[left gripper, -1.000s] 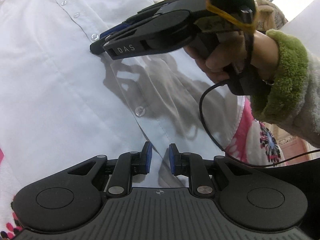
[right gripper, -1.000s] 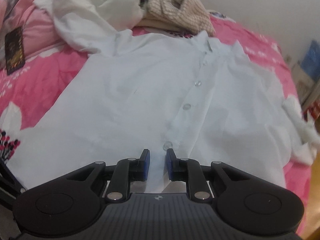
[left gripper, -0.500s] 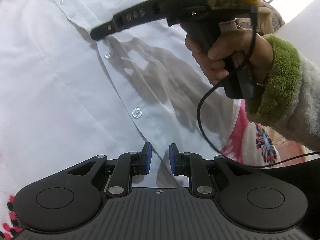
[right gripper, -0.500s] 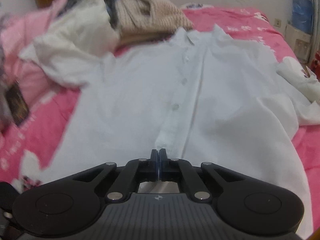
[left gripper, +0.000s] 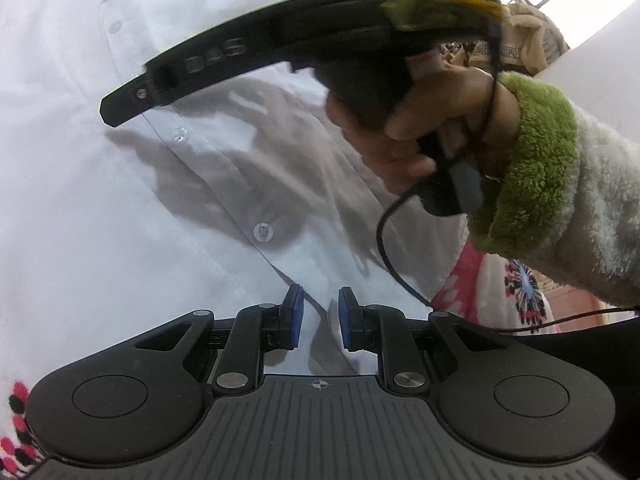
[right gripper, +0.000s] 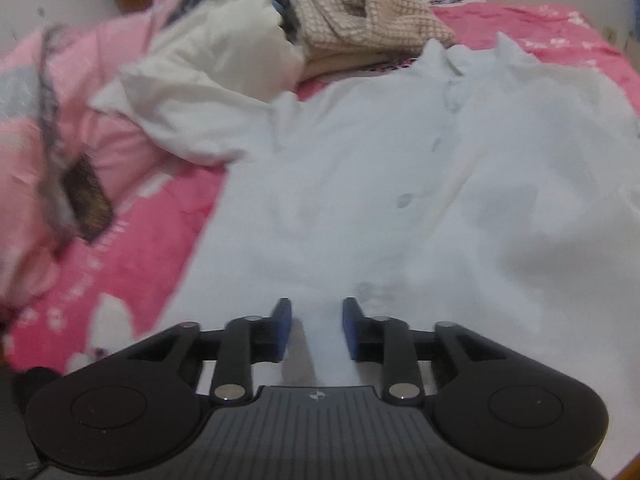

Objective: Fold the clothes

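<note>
A white button-up shirt (left gripper: 100, 240) lies spread front-up on the bed, its button placket (left gripper: 263, 232) running diagonally. My left gripper (left gripper: 319, 316) is open low over the hem end of the placket, with the cloth edge lying between its blue pads, which are not closed on it. My right gripper (left gripper: 116, 104), held by a hand (left gripper: 400, 152) in a green-cuffed fleece sleeve (left gripper: 532, 160), hovers above the shirt and casts a shadow on it. In the right wrist view, the right gripper (right gripper: 316, 328) is open above the shirt (right gripper: 400, 160), holding nothing.
A cream garment (right gripper: 208, 92) and a beige knit sweater (right gripper: 360, 12) are piled beyond the shirt's collar. A pink quilt (right gripper: 80, 120) lies to the left on the pink floral sheet (right gripper: 140, 248). A black cable (left gripper: 384, 248) hangs from the right gripper.
The right gripper shut near the placket's lower end half a second ago and has opened again. It has risen and tilted above the shirt. The left gripper has stayed open and nearly still.
</note>
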